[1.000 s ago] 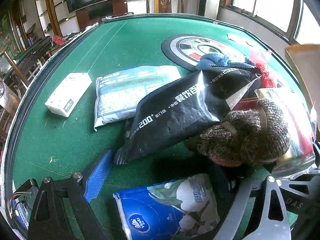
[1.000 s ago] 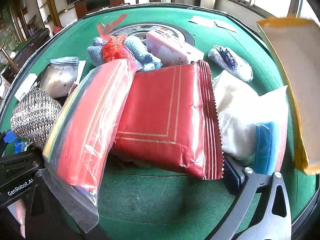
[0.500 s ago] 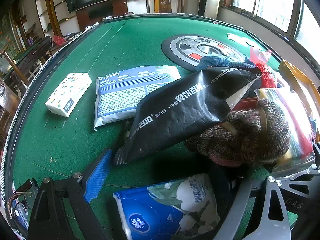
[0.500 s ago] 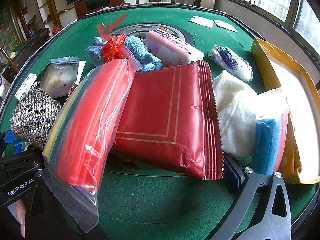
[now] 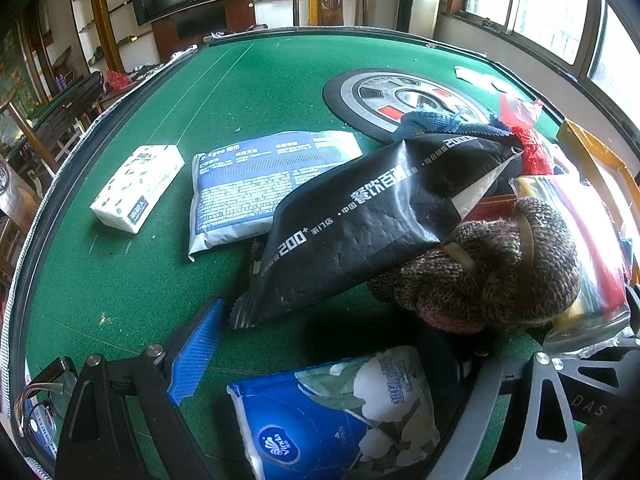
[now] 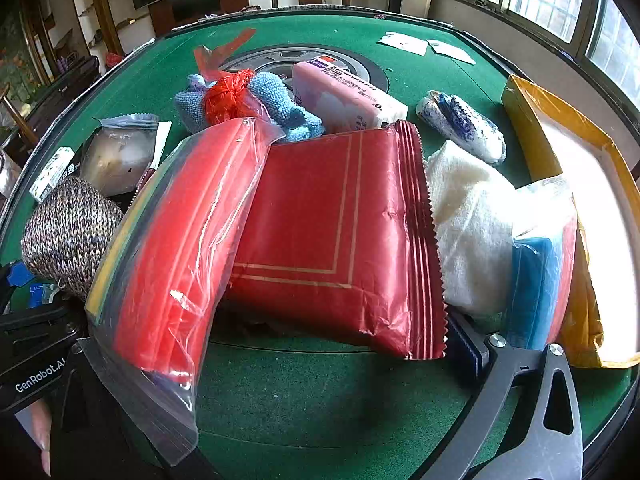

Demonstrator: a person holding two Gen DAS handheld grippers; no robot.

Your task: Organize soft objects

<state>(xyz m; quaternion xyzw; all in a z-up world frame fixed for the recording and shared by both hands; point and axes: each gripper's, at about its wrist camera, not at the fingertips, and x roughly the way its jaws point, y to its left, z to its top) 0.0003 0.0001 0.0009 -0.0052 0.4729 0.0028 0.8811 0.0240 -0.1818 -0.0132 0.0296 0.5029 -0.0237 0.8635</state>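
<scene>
A heap of soft packs lies on the green table (image 5: 168, 80). In the left wrist view my left gripper (image 5: 320, 364) is open; a blue tissue pack (image 5: 336, 416) lies between its fingers, with a black pouch (image 5: 372, 216) and a knitted ball (image 5: 488, 276) just beyond. In the right wrist view my right gripper (image 6: 260, 364) is open around a red foil pack (image 6: 332, 232); a clear bag of red cloth (image 6: 180, 248) leans over its left finger. A white towel (image 6: 468, 224) and a blue-and-red bag (image 6: 540, 272) lie to the right.
A yellow tray (image 6: 560, 136) lies at the far right. A white tissue box (image 5: 136, 188) and a blue-white pack (image 5: 256, 180) lie to the left. A round centre plate (image 5: 400, 96), a pink pack (image 6: 344, 100), a blue cloth (image 6: 276, 108) and a red net bag (image 6: 228, 96) lie behind.
The yellow tray has come down from a raised, tilted position to lie flat on the table at the right. Both grippers and the packs have stayed put.
</scene>
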